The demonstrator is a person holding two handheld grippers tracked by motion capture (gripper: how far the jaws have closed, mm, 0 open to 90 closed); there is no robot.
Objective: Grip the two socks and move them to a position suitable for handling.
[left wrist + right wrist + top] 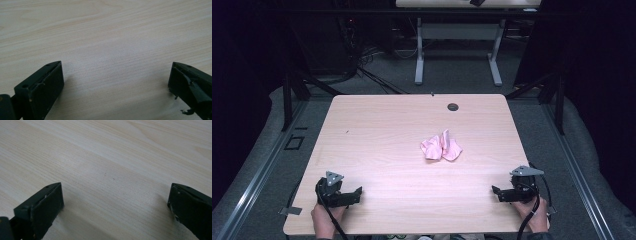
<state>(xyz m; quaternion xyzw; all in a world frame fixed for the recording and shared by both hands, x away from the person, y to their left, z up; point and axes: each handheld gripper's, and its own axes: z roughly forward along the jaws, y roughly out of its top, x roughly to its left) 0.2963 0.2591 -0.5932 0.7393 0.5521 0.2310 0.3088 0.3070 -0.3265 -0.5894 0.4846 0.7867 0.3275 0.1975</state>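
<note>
Left claw (358, 192) and right claw (495, 192): jaws spread wide, empty, parked at near desk (377, 130) corners, likely staged for reach. Pink cloth (441, 147): crumpled mid-desk, right of centre, well apart from both. Cable hole (453, 106): far edge.

No readable text

Nothing legible is showing on the desk (377, 130), the pink cloth (441, 147) lying on it, or either claw.

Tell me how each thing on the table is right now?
pink cloth: crumpled in a heap, lying on the table, untouched.
left gripper: jaws wide open, holding nothing, low over the table's near edge.
right gripper: jaws wide open, holding nothing, low over the table's near edge.
</note>
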